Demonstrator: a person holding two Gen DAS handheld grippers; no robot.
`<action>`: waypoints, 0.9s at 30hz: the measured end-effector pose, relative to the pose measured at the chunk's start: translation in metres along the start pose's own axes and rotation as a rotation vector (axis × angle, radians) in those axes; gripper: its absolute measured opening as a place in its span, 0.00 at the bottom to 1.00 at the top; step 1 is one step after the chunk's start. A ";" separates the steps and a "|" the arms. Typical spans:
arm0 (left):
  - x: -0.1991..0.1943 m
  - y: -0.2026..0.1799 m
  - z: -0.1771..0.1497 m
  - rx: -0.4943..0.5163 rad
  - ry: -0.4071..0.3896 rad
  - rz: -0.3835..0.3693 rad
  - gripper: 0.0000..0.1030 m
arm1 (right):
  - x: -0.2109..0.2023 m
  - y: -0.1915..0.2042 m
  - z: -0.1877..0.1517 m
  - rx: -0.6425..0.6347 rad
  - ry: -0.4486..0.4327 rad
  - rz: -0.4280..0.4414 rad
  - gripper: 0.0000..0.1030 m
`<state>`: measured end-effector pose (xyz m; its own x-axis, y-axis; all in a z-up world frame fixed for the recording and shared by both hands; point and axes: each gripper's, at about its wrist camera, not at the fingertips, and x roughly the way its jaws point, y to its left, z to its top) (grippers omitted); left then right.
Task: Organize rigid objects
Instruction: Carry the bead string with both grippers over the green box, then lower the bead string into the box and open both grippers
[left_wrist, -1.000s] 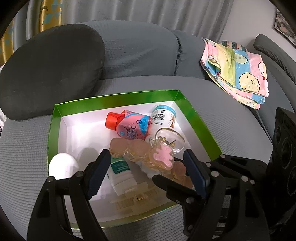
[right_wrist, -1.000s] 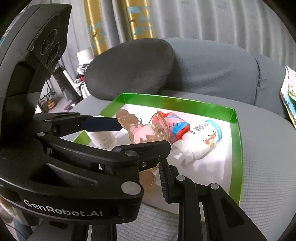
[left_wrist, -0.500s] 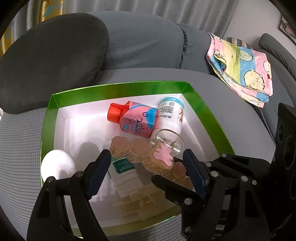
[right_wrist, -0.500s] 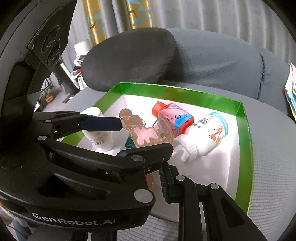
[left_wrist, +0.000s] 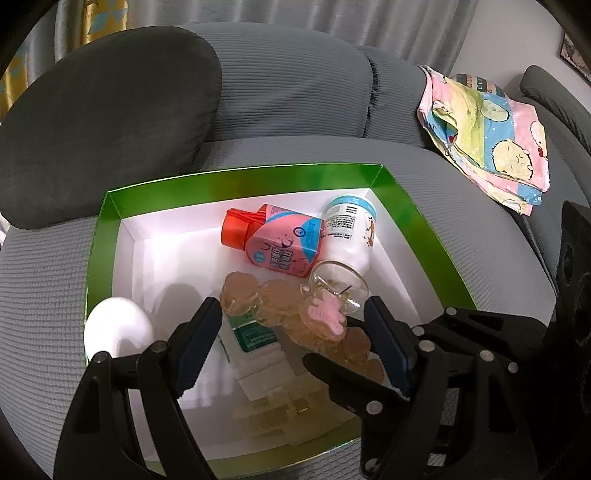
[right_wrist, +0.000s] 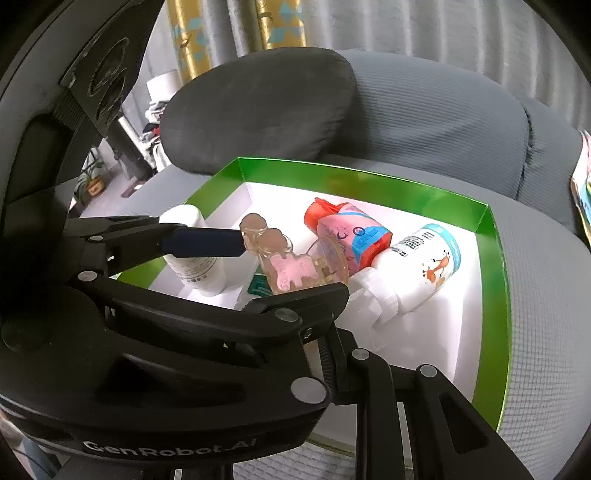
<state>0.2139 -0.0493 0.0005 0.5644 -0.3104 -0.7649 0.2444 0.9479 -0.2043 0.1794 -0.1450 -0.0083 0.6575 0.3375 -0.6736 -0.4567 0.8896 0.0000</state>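
On the left edge of the left wrist view, a dark grey cushion (left_wrist: 107, 122) leans on the back of the grey sofa (left_wrist: 295, 92). Below it, a green-rimmed box (left_wrist: 243, 184) with a white floor sits on the seat. A white round-topped bottle (left_wrist: 118, 328) stands in its near-left corner.

My left gripper (left_wrist: 291, 338) hangs over the near half of the box, jaws apart, pads touching nothing. Under it lies a white tube with a green label (left_wrist: 255, 343), and nearer the front wall a pale translucent hair claw (left_wrist: 280, 413).

Between the open pads runs a translucent amber clip with a pink bear (left_wrist: 321, 317). My right gripper (right_wrist: 317, 354) holds this clip at its near end, jaws closed on it, with the far end raised above the box floor. In the right wrist view the clip (right_wrist: 288, 269) stands beside the blue pad of my left gripper (right_wrist: 203, 242).

Farther back, a pink bottle with a red cap (left_wrist: 277, 243) lies on its side. Just right of it lies a white spray bottle with a blue band (left_wrist: 349, 236).

At far right, a folded cartoon-print cloth (left_wrist: 487, 136) rests on the sofa.
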 end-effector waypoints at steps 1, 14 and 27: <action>0.000 0.000 0.000 -0.001 0.000 0.001 0.76 | 0.000 0.001 0.000 -0.002 0.001 -0.001 0.26; 0.003 0.004 0.002 -0.002 0.023 0.029 0.76 | 0.010 0.006 0.008 0.002 0.049 0.000 0.26; 0.005 0.004 0.006 0.001 0.048 0.031 0.76 | 0.015 0.004 0.013 0.012 0.083 0.007 0.26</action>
<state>0.2223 -0.0478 -0.0009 0.5329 -0.2774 -0.7994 0.2282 0.9568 -0.1799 0.1949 -0.1323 -0.0089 0.6022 0.3170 -0.7327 -0.4532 0.8913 0.0131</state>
